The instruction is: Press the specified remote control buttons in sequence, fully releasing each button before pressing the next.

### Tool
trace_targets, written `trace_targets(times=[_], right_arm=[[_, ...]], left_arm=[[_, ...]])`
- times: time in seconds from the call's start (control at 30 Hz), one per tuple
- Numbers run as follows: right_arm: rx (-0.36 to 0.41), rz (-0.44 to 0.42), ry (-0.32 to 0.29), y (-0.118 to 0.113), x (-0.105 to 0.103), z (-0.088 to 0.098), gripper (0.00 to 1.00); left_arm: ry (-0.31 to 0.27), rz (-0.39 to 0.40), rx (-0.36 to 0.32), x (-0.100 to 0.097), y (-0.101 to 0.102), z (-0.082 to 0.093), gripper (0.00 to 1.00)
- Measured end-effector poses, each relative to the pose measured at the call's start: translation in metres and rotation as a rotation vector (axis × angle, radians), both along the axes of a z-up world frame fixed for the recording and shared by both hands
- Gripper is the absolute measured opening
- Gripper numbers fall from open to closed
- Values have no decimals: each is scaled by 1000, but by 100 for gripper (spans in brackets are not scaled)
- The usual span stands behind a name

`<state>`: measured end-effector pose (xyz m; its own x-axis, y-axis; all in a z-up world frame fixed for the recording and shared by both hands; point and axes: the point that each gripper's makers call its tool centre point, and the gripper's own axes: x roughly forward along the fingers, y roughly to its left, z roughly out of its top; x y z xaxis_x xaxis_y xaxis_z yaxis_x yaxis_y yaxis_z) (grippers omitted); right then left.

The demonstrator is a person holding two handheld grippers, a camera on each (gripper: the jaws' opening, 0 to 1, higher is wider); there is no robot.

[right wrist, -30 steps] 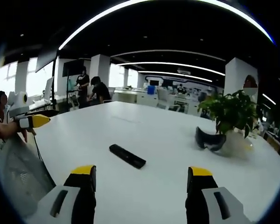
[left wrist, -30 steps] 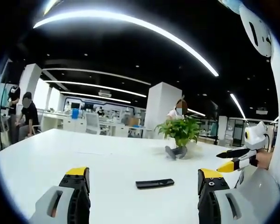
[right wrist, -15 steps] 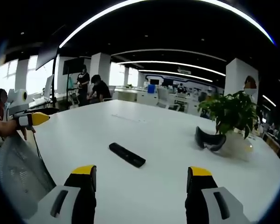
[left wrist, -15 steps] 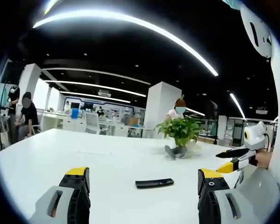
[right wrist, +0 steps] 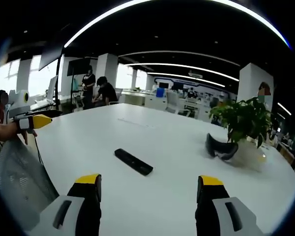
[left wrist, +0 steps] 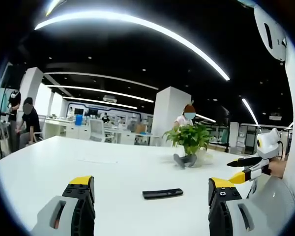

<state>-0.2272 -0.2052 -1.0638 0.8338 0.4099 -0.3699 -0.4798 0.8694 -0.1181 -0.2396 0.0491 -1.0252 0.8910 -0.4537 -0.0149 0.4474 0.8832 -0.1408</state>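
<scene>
The right gripper (right wrist: 147, 189), jaws spread, is hovering short of the slim black plastic remote control (right wrist: 133, 162) at eleven o'clock; its long axis is running ten-to-four.

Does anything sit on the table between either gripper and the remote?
Nothing visible does. The remote lies alone on bare white table ahead of both open grippers; the potted plant and the dark headset stand beyond it, off to the side.

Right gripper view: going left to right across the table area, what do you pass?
Left gripper → remote control → dark goggles → potted plant.
</scene>
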Motion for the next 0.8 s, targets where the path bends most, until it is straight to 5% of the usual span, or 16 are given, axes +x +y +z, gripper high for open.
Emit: trace_targets(times=[0.43,0.53,0.67,0.8], right_arm=[[-16,-24,-29,-5,1,3,77],[-34,28,39,1,-2,-12,79],[-28,92,3,14,-7,-6,80],[-56,84,-4,12,-5,-6,78]], left_arm=[[20,-33,25,-1,-8,-7,100],[32,-31,32,-1,-9,-10,100],[7,-44,44,-2,-12,-8,100],[87,-42,37,0,-13,-21,100]])
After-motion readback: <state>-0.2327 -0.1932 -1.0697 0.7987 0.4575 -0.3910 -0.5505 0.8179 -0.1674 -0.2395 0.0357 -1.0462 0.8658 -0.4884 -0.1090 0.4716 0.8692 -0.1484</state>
